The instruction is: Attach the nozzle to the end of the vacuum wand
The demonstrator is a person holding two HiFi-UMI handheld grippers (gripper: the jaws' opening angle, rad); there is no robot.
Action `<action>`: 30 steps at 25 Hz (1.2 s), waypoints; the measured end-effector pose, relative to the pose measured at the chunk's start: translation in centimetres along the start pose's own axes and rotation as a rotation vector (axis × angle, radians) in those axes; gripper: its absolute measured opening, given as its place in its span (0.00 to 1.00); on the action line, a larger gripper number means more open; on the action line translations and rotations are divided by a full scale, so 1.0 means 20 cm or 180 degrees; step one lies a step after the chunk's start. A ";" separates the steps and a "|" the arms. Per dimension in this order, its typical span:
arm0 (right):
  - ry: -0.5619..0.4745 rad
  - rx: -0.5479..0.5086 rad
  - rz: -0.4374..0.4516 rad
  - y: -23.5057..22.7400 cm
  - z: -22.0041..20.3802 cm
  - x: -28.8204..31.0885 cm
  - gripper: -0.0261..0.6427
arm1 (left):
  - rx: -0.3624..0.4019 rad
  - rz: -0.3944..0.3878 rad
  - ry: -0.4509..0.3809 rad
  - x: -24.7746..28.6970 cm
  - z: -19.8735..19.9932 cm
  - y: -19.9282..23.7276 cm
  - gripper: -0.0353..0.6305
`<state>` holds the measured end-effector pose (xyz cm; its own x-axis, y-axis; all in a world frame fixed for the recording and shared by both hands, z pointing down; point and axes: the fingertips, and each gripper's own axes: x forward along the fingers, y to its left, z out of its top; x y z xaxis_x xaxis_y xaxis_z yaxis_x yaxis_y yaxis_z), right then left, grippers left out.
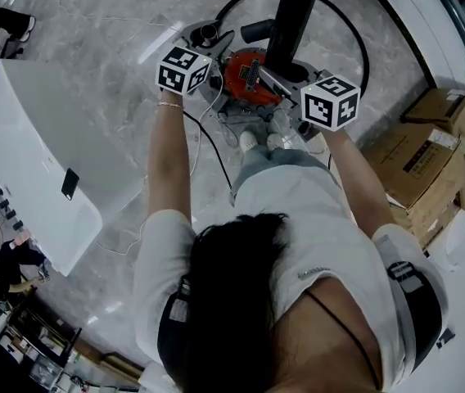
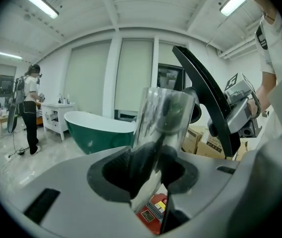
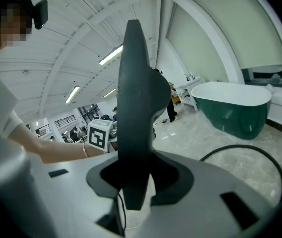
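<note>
Fingers of the left gripper (image 2: pixel 151 171) are part-shut on the shiny silvery wand tube (image 2: pixel 163 118), and the long black plastic nozzle (image 3: pixel 136 98) is pinched in the right gripper (image 3: pixel 138 182) near the wand, ready for joining.

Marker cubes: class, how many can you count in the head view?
2. One marker cube sits left of the red vacuum body, at the end of the person's left arm; the other sits right of it, at the end of the right arm. None seems hidden.

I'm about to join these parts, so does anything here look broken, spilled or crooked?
Nothing stands out. The left tongs grip the clear wand tube, the right tongs grip the black nozzle, and both look intact. The floor by the red vacuum shows no spill.
</note>
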<state>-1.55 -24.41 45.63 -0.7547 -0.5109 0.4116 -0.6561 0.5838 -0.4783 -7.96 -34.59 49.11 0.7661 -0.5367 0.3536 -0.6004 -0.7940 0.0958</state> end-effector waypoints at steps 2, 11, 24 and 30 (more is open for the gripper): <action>0.0011 0.0110 0.0012 -0.01 0.02 0.03 0.22 | -0.0018 0.0003 -0.0047 0.02 0.01 0.01 0.26; -0.0053 0.0190 -0.0073 -0.04 0.11 0.08 0.22 | -0.0111 0.0052 -0.0337 0.05 0.05 0.03 0.29; 0.0021 0.0069 0.0072 -0.05 0.21 0.14 0.22 | -0.0196 0.0245 -0.0100 0.13 -0.14 0.04 0.30; 0.0072 0.0041 0.0094 -0.08 0.21 0.16 0.22 | -0.0217 0.0352 -0.0275 0.15 -0.11 0.09 0.30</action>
<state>-2.92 -29.59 44.44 -0.7738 -0.4791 0.4144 -0.6334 0.5901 -0.5006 -7.30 -37.04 52.38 0.7096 -0.6447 0.2845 -0.6941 -0.7090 0.1247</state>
